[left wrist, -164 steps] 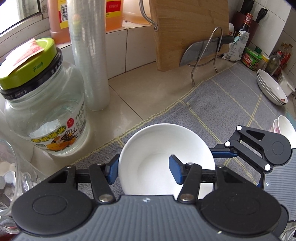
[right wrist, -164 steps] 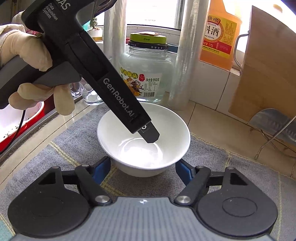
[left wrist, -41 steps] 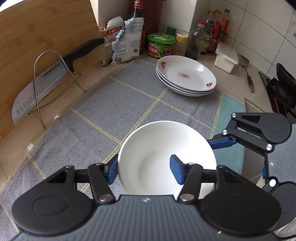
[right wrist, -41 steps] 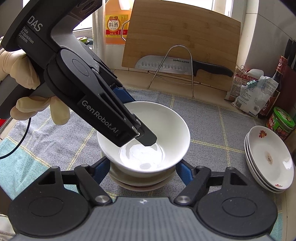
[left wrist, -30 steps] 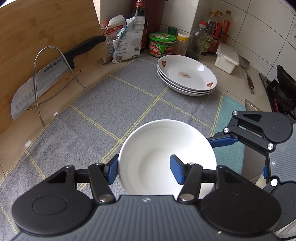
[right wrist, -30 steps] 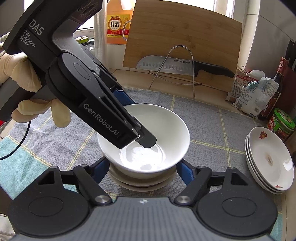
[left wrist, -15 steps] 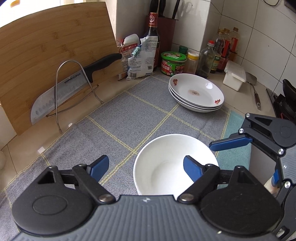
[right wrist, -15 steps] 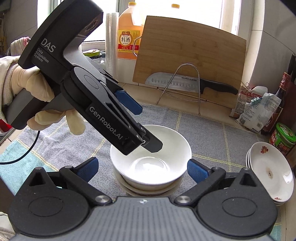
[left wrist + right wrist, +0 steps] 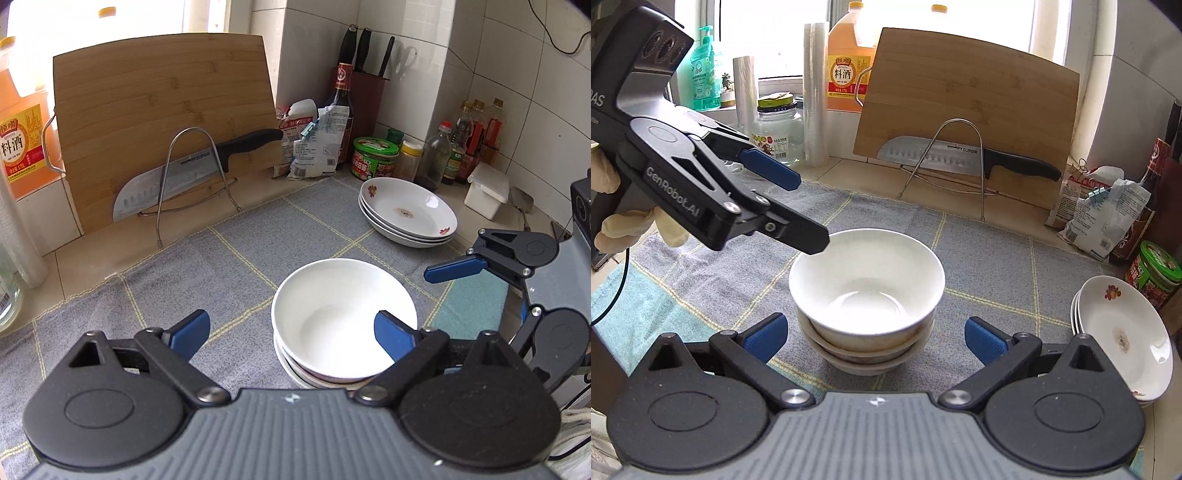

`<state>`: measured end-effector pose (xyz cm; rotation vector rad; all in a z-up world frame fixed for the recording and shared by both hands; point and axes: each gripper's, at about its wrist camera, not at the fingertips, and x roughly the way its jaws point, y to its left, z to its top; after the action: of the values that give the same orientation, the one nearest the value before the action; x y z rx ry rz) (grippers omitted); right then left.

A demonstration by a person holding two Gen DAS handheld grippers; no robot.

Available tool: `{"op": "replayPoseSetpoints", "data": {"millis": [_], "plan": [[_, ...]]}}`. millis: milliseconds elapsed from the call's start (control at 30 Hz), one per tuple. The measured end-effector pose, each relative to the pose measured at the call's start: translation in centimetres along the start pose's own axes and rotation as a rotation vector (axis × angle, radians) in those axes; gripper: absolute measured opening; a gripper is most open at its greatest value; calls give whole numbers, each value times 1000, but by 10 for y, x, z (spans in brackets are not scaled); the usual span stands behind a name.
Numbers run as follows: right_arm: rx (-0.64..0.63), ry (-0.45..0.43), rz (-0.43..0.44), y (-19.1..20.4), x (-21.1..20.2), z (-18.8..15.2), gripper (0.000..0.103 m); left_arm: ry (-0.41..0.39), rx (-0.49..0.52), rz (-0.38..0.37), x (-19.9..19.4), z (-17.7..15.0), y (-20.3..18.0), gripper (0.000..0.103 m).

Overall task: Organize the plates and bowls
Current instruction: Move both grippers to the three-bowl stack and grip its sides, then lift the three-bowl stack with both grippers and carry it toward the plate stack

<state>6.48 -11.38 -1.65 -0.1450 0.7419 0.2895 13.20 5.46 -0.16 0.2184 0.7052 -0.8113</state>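
Both tongs are black linkages with silver pivot screws and blue finger pads above ribbed grey housings. The left tongs, upper left, read "GenRobot.AI"; a pale glove grips them.

White bowls stacked; white plates with red flower motifs; grey mat with yellow grid lines; blue gripper pads

"SUPOR" is printed on the knife blade. "GenRobot.AI" is written along the left tool, with "AS" on its body. "料酒" is shown on the label of the orange bottle.
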Motion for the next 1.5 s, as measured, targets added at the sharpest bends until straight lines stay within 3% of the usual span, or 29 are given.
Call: {"op": "replayPoseSetpoints", "data": {"millis": [367, 533, 800, 933, 1033, 1233, 1500], "plan": [[-79, 78, 122, -30, 23, -24, 103, 33, -90, 161, -10, -34, -31, 95], [-81, 106, 155, -35, 38, -26, 103, 75, -105, 173, 3, -54, -34, 95], [-93, 223, 126, -35, 80, -35, 103, 124, -34, 106, 52, -80, -32, 95], [-106, 229, 126, -34, 84, -35, 103, 141, 56, 60, 72, -83, -35, 95], [-106, 214, 126, -35, 84, -36, 103, 129, 113, 36, 78, -87, -37, 102], [-126, 165, 149, -40, 80, -43, 103, 112, 141, 6, 80, -85, -31, 103], [-278, 179, 260, -43, 92, -26, 103, 105, 226, -49, 85, -72, -27, 94]]}}
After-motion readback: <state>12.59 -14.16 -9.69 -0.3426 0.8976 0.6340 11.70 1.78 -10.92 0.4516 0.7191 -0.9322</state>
